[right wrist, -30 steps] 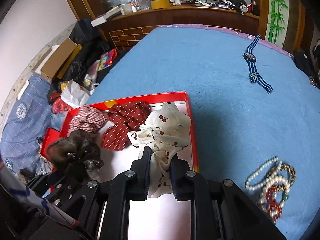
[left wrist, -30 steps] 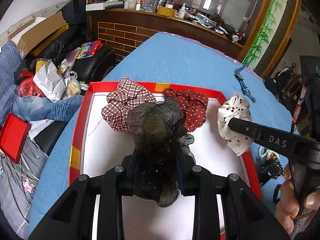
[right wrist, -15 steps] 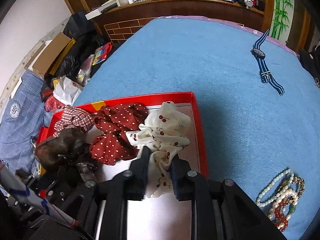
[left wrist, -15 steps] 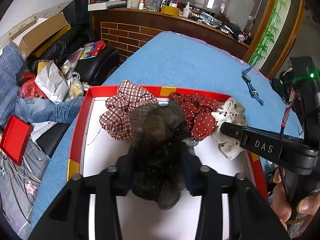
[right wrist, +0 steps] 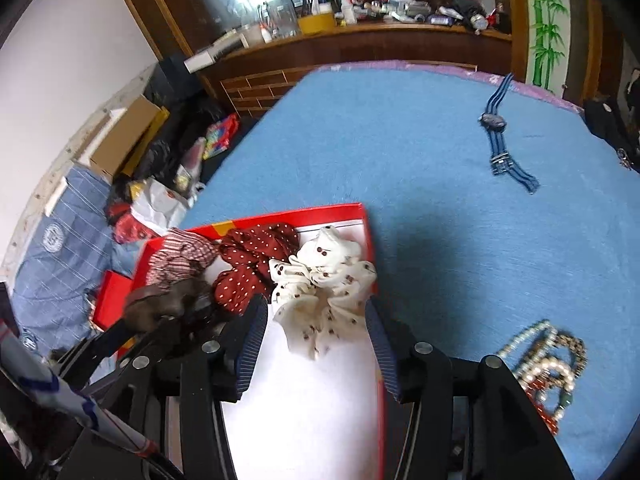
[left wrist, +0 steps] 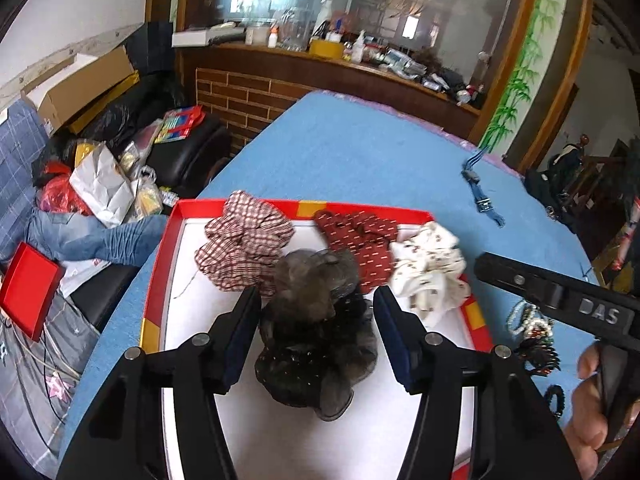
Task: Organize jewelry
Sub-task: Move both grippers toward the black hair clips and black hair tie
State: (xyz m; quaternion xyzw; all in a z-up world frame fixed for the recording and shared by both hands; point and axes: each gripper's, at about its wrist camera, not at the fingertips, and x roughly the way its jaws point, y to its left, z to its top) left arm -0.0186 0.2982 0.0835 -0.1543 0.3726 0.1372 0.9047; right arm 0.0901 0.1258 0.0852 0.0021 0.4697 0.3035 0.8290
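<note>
**Clutter around the blue table**

A cardboard box point(left wrist: 86, 84) is sitting at the upper left of the frame. Below it, a crumpled silver bag point(left wrist: 105, 188) is lying among the floor clutter. A yellow tub point(right wrist: 316, 22) is standing on the wooden counter point(right wrist: 384, 40) along the top.

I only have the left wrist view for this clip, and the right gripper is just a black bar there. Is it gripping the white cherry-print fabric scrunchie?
Observer: No. In the right wrist view the right gripper is open, with its fingers either side of the white cherry-print fabric scrunchie, not pinching it.
Operator: What is the pile half hidden behind that bar?
Observer: A heap of bead bracelets, white pearl strands and red beads, on the blue tablecloth outside the tray.
Operator: And the blue strap farther out?
Observer: A blue striped fabric-strap watch with a dark oval dial, lying alone on the cloth.
</note>
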